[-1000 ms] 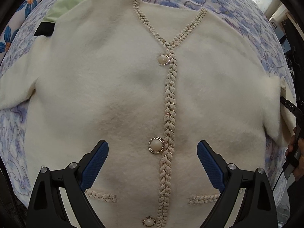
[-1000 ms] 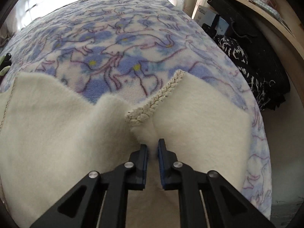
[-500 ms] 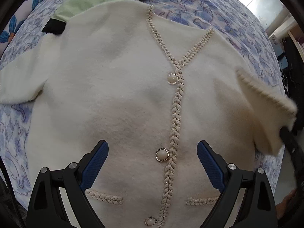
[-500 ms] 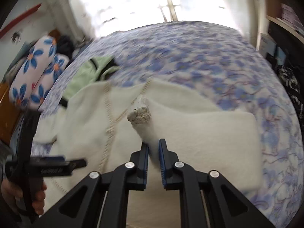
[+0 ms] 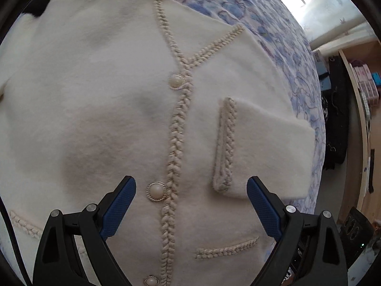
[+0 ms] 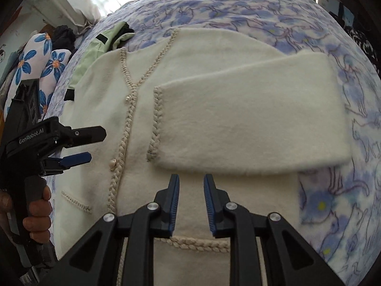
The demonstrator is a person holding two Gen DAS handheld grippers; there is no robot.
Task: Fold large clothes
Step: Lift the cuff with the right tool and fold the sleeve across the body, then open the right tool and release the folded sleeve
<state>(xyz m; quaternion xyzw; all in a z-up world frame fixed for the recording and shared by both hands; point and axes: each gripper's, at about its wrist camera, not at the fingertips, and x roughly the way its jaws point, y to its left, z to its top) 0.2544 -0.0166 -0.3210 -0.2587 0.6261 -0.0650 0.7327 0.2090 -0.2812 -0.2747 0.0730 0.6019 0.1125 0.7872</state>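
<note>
The right gripper [image 6: 191,202] has just been opening and now stands slightly apart with nothing between its pads, low centre of the right wrist view, just below the sleeve [image 6: 250,119] folded across the cardigan [image 5: 100,109]. The left gripper [image 5: 190,205] hangs wide open and empty over the buttoned front. Next, I judge, the other sleeve, out of frame at the left, should be laid across just as flat, cuff square to the braided placket. The cream, fuzzy, pearl-buttoned cardigan lies face-up on the blue-patterned bed [image 6: 238,7].
</note>
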